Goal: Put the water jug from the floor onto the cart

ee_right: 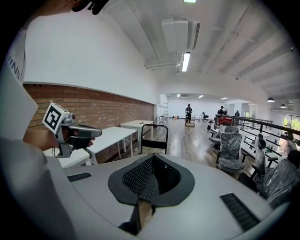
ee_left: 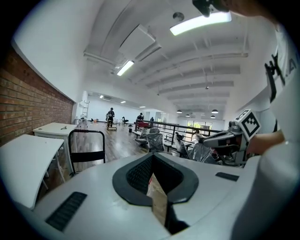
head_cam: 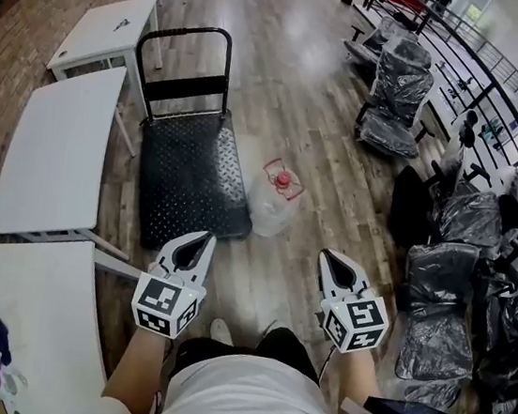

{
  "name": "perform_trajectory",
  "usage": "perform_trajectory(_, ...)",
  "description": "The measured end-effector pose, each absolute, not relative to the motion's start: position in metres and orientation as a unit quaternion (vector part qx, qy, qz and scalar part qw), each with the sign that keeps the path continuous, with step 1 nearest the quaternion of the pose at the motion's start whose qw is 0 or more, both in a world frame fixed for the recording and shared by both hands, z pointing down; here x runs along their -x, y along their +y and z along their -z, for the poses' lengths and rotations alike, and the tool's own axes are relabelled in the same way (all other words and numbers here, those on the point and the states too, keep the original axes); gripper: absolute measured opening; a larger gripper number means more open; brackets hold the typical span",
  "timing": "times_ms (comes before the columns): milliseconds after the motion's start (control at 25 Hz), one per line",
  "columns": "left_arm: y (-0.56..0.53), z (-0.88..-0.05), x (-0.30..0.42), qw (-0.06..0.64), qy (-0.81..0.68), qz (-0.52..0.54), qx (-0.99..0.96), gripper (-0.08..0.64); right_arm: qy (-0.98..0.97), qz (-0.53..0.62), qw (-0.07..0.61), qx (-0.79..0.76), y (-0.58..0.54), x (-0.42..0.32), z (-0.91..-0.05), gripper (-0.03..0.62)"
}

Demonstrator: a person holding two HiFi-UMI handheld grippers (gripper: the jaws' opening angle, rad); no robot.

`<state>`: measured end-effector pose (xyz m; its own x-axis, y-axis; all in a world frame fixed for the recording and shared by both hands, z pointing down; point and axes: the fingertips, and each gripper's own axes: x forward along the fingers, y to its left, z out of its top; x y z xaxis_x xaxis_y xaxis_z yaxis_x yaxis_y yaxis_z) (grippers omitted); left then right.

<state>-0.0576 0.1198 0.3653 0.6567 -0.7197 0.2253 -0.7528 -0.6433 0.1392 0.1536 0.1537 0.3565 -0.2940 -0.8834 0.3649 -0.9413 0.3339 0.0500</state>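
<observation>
Left gripper (head_cam: 204, 238) and right gripper (head_cam: 327, 256) have their jaws pressed together, empty; the water jug (head_cam: 273, 208) stands upright on the floor (head_cam: 268, 283) ahead, just beside the cart (head_cam: 187, 178); probably they line up to flank it.

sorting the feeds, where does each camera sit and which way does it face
Head view: on the person's head, facing steeply down at left gripper, right gripper, forearms, water jug and cart.
Left gripper view: on that gripper, facing across the room; right gripper at right.
Right gripper view: on that gripper, likewise; left gripper at left.
All share the cart.
</observation>
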Motion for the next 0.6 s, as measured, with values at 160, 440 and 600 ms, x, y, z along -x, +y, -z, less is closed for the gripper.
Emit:
perform_trajectory(160, 0.108, -0.373, 0.056, 0.116, -0.397, -0.076, -0.907, 0.000, -0.799, -0.093, 0.166, -0.570, 0.135, -0.148, -0.361, 0.005)
perform_trajectory(440, 0.068, -0.372, 0.062, 0.119, -0.415, -0.069, -0.899, 0.000, -0.818, -0.081, 0.164, -0.545, 0.089, -0.134, -0.363, 0.005)
perform_trajectory(600, 0.039, -0.372, 0.065, 0.114, -0.428, -0.074, -0.893, 0.000, -0.827, -0.077, 0.152, -0.536, 0.050, -0.133, -0.363, 0.005)
